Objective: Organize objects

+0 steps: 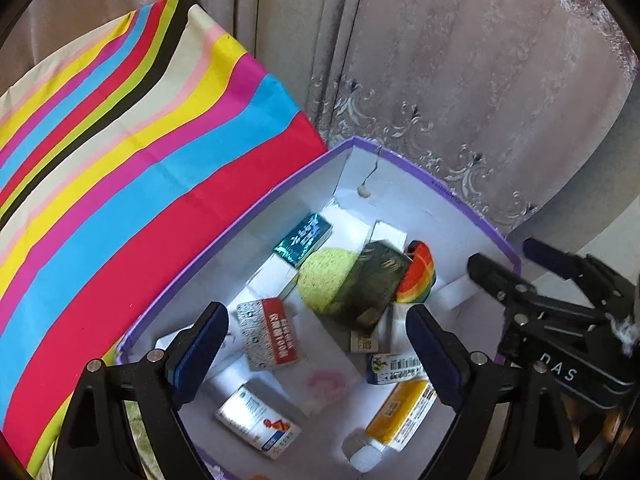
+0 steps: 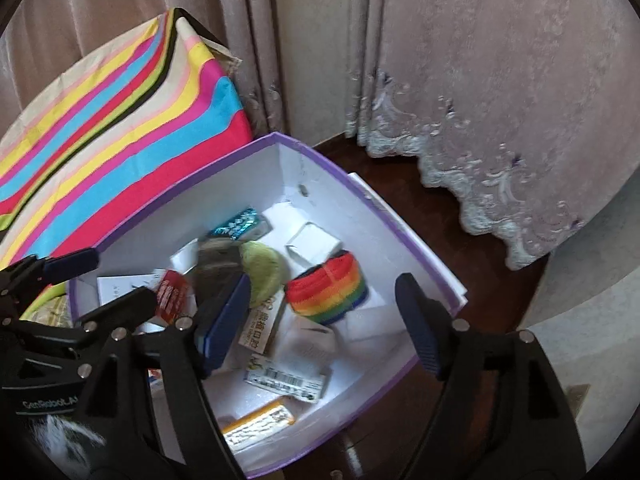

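Purple box (image 1: pixel 440 188) sits beside the striped cloth (image 1: pixel 140 140), full of little cartons and a green ball (image 1: pixel 324 276); left gripper (image 1: pixel 316 344) hangs over it, jaws wide, holding nothing. Right wrist view: right gripper (image 2: pixel 320 320) spread open too, empty, above the rainbow pouch (image 2: pixel 326 294) near the box's right wall.

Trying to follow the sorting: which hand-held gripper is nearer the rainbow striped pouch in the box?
Right. The right hand-held gripper hangs open directly over the rainbow pouch; the left hand-held gripper is open over the red-and-white box, farther away.
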`<state>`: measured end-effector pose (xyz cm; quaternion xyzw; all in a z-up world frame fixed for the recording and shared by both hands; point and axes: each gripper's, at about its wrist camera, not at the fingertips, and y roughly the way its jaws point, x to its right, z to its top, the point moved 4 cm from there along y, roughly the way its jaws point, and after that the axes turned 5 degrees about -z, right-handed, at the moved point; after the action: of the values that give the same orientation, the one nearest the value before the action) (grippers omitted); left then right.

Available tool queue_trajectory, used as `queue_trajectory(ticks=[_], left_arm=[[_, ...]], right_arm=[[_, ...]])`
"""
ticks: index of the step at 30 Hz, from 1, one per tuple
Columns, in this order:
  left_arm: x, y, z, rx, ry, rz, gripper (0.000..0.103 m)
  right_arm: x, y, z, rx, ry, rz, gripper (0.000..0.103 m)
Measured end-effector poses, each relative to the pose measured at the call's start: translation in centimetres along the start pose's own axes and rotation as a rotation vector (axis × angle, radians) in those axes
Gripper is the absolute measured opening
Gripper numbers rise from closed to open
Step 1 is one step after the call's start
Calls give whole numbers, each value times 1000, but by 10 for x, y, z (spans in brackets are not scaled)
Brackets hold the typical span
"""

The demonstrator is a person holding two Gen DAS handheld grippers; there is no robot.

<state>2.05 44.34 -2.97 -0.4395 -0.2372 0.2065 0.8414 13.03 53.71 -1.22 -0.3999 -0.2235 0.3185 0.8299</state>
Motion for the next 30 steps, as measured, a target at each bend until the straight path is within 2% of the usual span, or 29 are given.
queue_trajectory(ticks=[4,5,9,15,18,22,26,30], left_arm=[[2,-16,-10,13,-31,-58,100],[1,-20,-12,20,-30,-48,103],[0,-38,-26,42,-6,42,103],[-9,-52,-48,32,-28,-2,103],[-10,-59,-58,44,-23,-11,103],[-7,-64,-63,65,-8,-10,103],[-7,-66,-64,74,-5,-10,103],[-7,-65,-64,72,-5,-8,103]], right_arm=[[3,-9,-4,17,6,-19,81],[4,-13,-6,24,9,-20,81],[-2,-29,-19,43,-13,-34,82],[-11,-41,-42,-10,8,15,82],[-16,-46,-51,-20,8,7,82],[-18,-56,-54,-9,48,14,82],[-24,-61,-53,15,21,-16,82],[-27,-59,-53,12,18,-7,82]])
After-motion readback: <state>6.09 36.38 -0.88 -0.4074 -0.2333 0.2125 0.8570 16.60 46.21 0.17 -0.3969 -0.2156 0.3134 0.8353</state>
